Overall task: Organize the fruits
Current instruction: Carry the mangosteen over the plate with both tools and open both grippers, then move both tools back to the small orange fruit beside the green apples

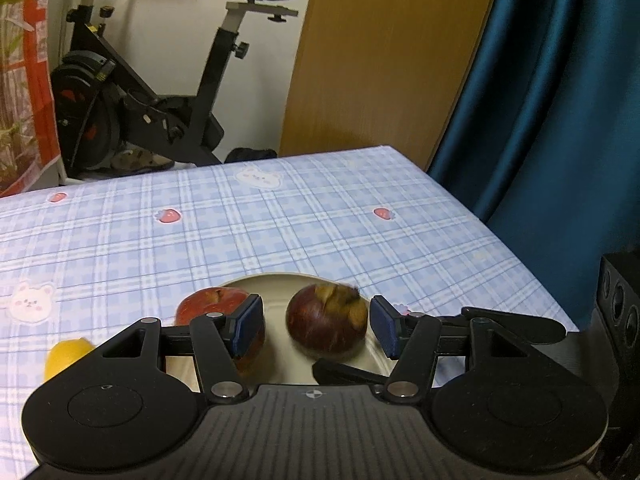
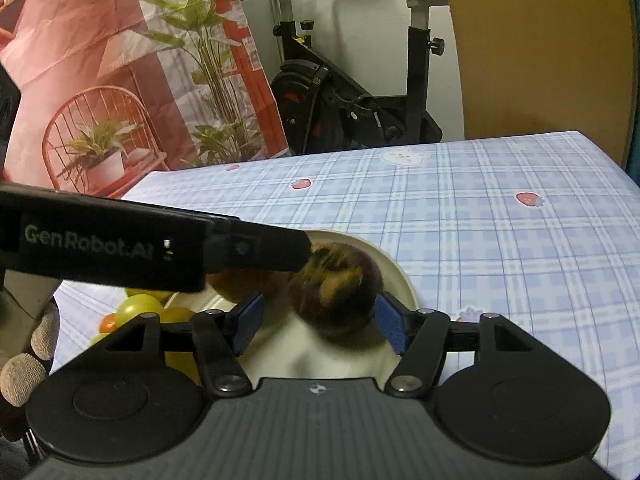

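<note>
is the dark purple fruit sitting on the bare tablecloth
No, the dark purple fruit rests on the beige plate, beside a red apple.

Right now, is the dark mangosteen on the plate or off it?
On it: the mangosteen sits on the cream plate beside the red apple.

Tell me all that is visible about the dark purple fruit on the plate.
The dark purple fruit is round with a smooth, glossy, reddish-purple skin and a brownish, dried, leafy cap on its top, turned a little toward the far side. It looks like a mangosteen. It is slightly blurred. It rests on the beige plate, to the right of a red apple, with a gap between them. In the right wrist view it lies between the open blue pads of the right gripper; whether the pad beside it touches it is unclear.
</note>
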Motion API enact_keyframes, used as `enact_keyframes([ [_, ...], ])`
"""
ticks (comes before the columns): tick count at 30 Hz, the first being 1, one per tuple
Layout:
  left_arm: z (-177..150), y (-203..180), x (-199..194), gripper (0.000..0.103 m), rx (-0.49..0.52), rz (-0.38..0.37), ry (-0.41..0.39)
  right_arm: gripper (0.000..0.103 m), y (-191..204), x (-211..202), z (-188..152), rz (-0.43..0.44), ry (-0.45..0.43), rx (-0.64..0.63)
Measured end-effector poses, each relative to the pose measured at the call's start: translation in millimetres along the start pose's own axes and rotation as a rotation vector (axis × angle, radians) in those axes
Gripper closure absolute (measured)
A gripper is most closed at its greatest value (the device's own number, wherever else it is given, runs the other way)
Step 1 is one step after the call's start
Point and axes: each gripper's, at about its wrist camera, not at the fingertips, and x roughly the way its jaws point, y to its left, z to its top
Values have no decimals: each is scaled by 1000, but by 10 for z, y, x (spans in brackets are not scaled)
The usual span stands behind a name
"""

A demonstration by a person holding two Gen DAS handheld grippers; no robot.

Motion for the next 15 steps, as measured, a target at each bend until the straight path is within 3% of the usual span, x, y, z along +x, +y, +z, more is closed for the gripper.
enact_keyframes([
  [15,-238,207,-759,41,-30,108,-92,32,482,-314,-108,7,-38,25],
])
